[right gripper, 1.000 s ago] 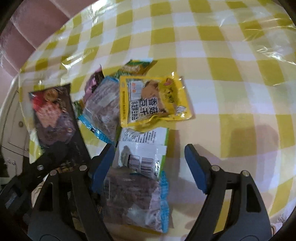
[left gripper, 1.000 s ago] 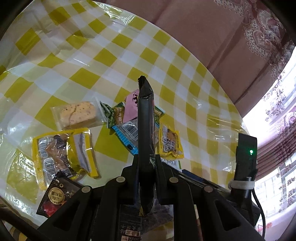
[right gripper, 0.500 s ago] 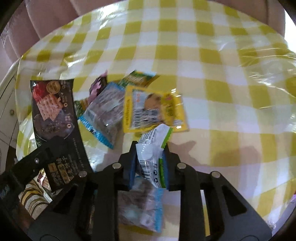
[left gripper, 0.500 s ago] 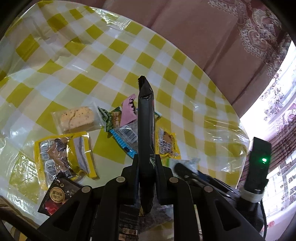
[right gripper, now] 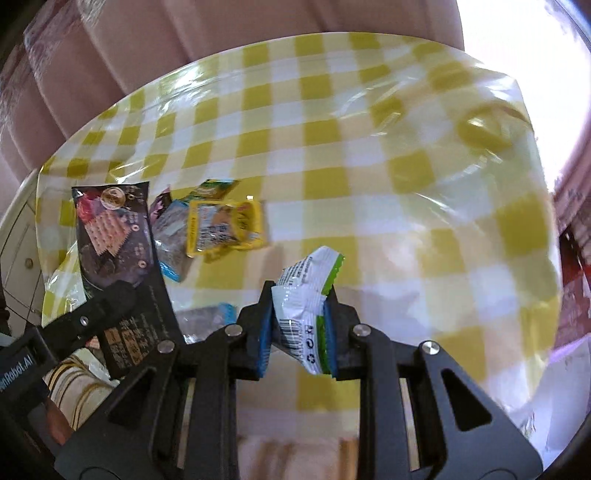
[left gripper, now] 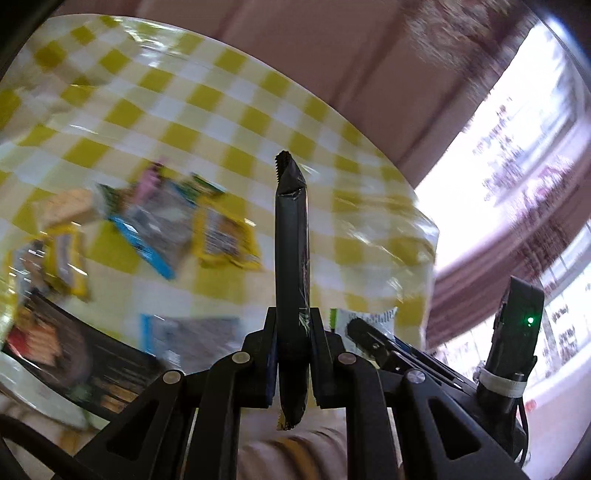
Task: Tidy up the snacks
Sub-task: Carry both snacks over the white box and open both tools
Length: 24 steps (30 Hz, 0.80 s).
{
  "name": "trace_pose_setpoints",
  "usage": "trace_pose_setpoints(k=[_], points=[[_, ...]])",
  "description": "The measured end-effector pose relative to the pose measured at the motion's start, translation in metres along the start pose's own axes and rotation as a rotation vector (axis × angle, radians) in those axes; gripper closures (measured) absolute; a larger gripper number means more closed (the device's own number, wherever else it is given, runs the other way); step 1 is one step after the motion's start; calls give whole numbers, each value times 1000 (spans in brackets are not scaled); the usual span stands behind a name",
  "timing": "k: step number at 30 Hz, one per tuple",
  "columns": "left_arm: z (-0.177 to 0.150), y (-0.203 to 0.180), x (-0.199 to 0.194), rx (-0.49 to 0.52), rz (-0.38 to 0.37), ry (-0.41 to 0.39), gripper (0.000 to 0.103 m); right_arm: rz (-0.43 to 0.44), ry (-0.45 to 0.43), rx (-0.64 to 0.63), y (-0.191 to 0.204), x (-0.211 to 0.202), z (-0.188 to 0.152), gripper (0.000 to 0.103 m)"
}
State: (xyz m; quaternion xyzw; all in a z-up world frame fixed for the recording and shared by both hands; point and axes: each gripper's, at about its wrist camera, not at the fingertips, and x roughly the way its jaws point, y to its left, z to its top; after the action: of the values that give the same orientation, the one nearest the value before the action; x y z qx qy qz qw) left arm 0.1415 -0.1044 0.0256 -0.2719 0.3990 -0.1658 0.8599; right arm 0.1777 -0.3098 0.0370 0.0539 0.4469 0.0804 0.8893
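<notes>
My left gripper (left gripper: 293, 325) is shut on a black snack packet (left gripper: 291, 236), seen edge-on and standing up between the fingers. In the right wrist view the same black packet (right gripper: 110, 236) shows a cracker picture at the left. My right gripper (right gripper: 297, 314) is shut on a crumpled white-and-green packet (right gripper: 306, 295), held clear above the checked tablecloth (right gripper: 332, 147). A yellow packet (right gripper: 225, 225) and a blue-edged packet (right gripper: 170, 240) lie in a pile at the left. Another blue-edged packet (left gripper: 192, 332) lies near the front edge.
A pink curtain (right gripper: 184, 33) hangs behind the table and a bright window (left gripper: 517, 129) is at the right. The cloth's right half (right gripper: 424, 229) carries no snacks. A striped fabric (right gripper: 77, 384) shows below the table's near edge.
My right gripper closed on the white-and-green packet and lifted it off the table. Both grippers pulled back and rose, so the pile looks smaller and has slid left.
</notes>
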Motion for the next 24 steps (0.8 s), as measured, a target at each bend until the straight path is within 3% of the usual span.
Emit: trace_pose_setpoints(k=[11, 21, 24], points=[[-51, -83, 27, 116, -143, 154, 88, -110, 2, 125, -96, -56, -39, 76], [-118, -156, 66, 215, -265, 396, 88, -230, 33, 266, -180, -86, -77, 76], [-134, -168, 81, 230, -269, 480, 88, -258, 56, 306, -200, -87, -89, 76]])
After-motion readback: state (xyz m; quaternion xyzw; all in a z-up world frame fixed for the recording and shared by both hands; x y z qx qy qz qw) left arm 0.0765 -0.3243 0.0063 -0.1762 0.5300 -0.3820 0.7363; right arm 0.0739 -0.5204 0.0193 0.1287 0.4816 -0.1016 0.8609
